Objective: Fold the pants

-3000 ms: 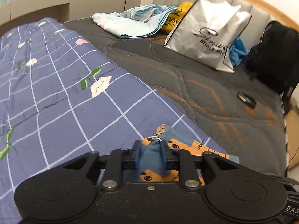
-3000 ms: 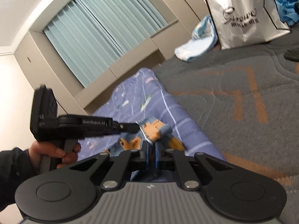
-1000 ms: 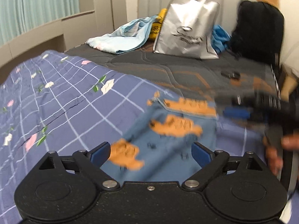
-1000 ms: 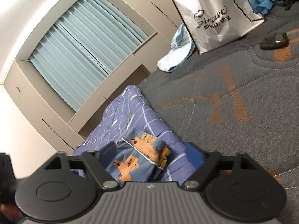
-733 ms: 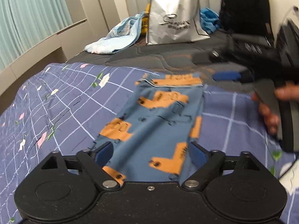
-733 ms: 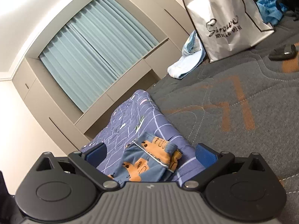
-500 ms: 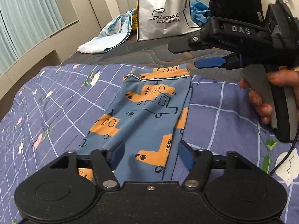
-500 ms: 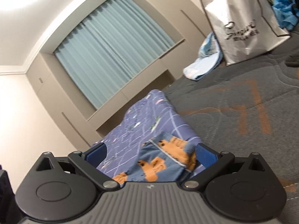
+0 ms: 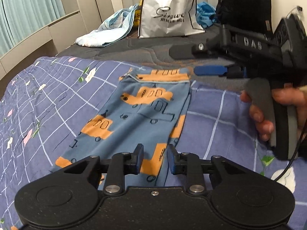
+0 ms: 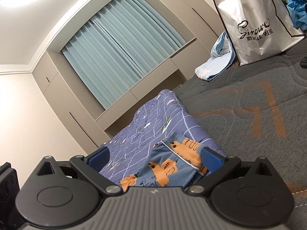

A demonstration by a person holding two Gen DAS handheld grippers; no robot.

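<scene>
On a bedroom quilt (image 9: 48, 99), pants (image 9: 138, 115) now spread flat; left hand-held gripper (image 9: 155, 159) closing at six o'clock hem, right hand-held gripper (image 10: 155, 158) spread wide.

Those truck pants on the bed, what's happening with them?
A person is folding them, with a two-finger gripper in each hand. The blue pants with orange trucks lie flat on the purple checked blanket. The left gripper is at the near end of the pants; its jaws have just been closing around the fabric, though a gap is still visible. The right gripper hovers wide open by the waistband end, holding nothing.
</scene>
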